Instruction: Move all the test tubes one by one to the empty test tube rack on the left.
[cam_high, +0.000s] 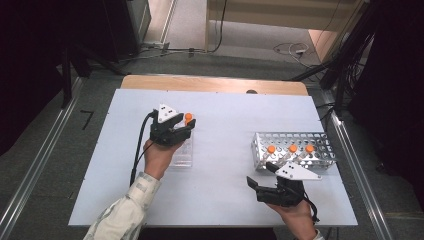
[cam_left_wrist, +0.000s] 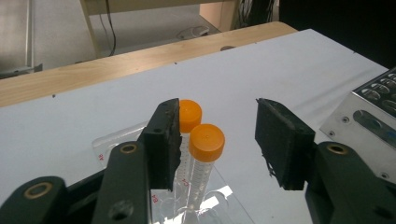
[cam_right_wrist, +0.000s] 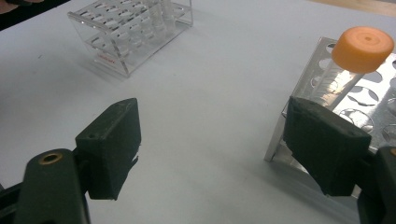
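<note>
Orange-capped tubes (cam_left_wrist: 205, 154) standing in clear rack (cam_left_wrist: 109, 140), left tongs (cam_left_wrist: 222, 140) parted (nothing gripped), right tongs (cam_right_wrist: 219, 149) wide beside metal rack (cam_right_wrist: 327, 79)

tube caps (cam_left_wrist: 206, 142): orange | tongs (cam_left_wrist: 219, 140): black | table (cam_high: 225, 120): white (wooden far edge) | sleeve (cam_high: 122, 215): pale camouflage

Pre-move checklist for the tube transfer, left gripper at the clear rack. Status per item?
1. Left gripper jaws open, pads off the tubes: ok.
2. Two orange-capped tubes stand upright in the clear rack: ok.
3. Near tube between the left jaws, free to back away from: ok.
4. Right gripper open, nothing between its jaws: ok.
5. Metal rack holds three capped tubes, with free holes left: ok.
6. Tubes fully seated in the clear rack: cannot tell.
</note>
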